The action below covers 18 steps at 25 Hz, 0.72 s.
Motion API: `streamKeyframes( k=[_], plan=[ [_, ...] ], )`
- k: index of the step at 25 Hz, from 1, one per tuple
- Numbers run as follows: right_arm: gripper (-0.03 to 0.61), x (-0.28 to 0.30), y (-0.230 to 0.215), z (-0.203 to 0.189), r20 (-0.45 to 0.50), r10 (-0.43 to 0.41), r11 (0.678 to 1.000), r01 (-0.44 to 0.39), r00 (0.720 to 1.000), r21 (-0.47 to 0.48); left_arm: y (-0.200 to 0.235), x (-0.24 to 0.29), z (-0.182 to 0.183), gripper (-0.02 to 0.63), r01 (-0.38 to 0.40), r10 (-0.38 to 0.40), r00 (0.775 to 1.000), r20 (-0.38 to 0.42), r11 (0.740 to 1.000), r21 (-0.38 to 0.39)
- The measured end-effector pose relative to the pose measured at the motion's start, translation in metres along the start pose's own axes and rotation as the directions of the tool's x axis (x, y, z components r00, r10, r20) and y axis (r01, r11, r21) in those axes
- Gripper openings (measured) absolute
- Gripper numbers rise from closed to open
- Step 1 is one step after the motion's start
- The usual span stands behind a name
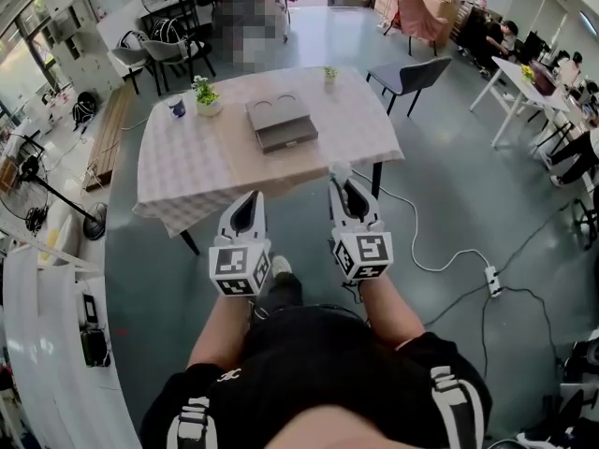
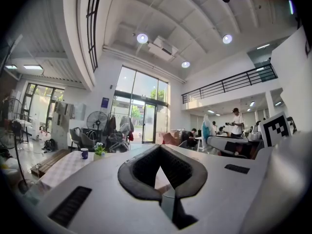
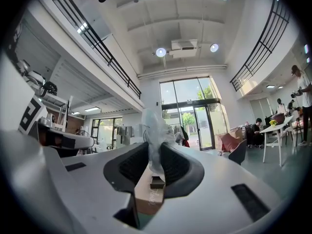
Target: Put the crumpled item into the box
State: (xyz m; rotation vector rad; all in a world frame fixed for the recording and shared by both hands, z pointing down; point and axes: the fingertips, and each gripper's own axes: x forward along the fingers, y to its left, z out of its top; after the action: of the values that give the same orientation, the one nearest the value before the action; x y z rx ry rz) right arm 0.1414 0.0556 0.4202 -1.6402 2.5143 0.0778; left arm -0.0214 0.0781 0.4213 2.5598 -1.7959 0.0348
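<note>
A crumpled whitish translucent item [image 3: 155, 133] sticks up from between the pads of my right gripper [image 3: 155, 152], which is shut on it. From the head view the same item [image 1: 339, 170] shows at the tip of the right gripper [image 1: 346, 193], just short of the table's near edge. The flat grey-brown box [image 1: 281, 123] lies at the middle of the table [image 1: 187, 171], beyond both grippers. My left gripper [image 1: 249, 206] hangs beside the right one, off the table's near edge. In the left gripper view its jaws [image 2: 159, 152] meet at the tips with nothing between them.
The table carries a checkered cloth, a potted plant [image 1: 204, 94], a dark mug [image 1: 177, 108] and a small plant [image 1: 329, 73]. A grey chair [image 1: 409, 75] stands at the far right. A white cable and power strip [image 1: 489, 277] lie on the floor to the right.
</note>
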Motion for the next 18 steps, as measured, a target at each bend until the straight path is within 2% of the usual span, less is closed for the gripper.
streamKeyframes(
  k=[7, 13, 18],
  plan=[
    [0.08, 0.06, -0.01, -0.01, -0.024, 0.006, 1.0, -0.007, 1.0, -0.026, 0.031, 0.054, 0.0, 0.003, 0.01, -0.01, 1.0, -0.001, 1.0, -0.028],
    [0.08, 0.11, -0.022, -0.019, -0.051, 0.007, 1.0, -0.007, 0.999, 0.009, 0.055, 0.096, -0.005, 0.003, 0.015, -0.016, 1.0, -0.027, 0.999, -0.051],
    [0.08, 0.171, -0.024, -0.024, -0.071, -0.004, 1.0, 0.004, 0.997, 0.005, 0.098, 0.142, -0.002, 0.003, 0.027, -0.029, 0.999, -0.037, 0.997, -0.071]
  ],
)
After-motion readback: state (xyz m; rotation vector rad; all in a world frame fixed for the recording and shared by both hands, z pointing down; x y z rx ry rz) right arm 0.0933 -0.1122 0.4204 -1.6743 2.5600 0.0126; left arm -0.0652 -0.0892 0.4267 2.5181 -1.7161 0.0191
